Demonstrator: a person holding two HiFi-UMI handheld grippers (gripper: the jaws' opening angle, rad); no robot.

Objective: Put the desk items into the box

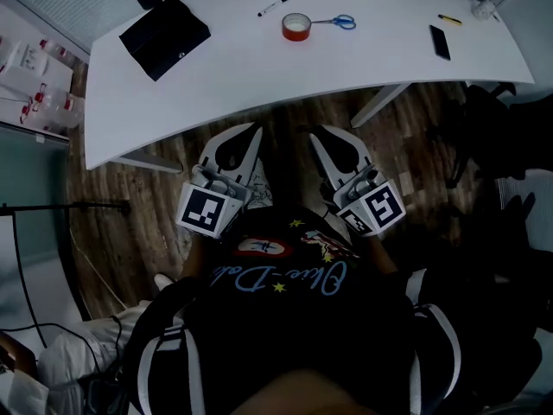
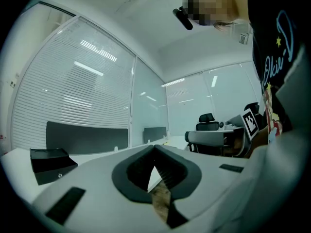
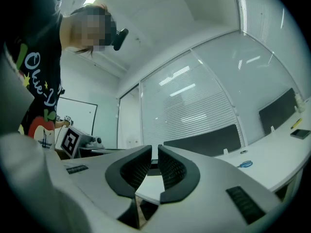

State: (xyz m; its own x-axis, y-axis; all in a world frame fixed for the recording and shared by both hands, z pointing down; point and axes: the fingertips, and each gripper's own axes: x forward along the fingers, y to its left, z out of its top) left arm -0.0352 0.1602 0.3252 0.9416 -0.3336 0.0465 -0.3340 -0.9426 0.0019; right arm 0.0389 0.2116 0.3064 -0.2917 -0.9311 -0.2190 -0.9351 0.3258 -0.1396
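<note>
Left gripper (image 1: pixel 252 131) and right gripper (image 1: pixel 318 133) sit side by side near the belly, pointing forward; left's jaws touch at the tips, right's are a crack apart.

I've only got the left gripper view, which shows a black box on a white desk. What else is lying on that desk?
Observer: The head view shows a red tape roll near the middle of the desk, with blue-handled scissors beside it.
Operator: Anything farther right?
Observer: A black phone and a yellow pen lie near the right end.
Operator: Is the right claw holding something?
Observer: No. The right claw has its jaws slightly apart, with nothing between them.
</note>
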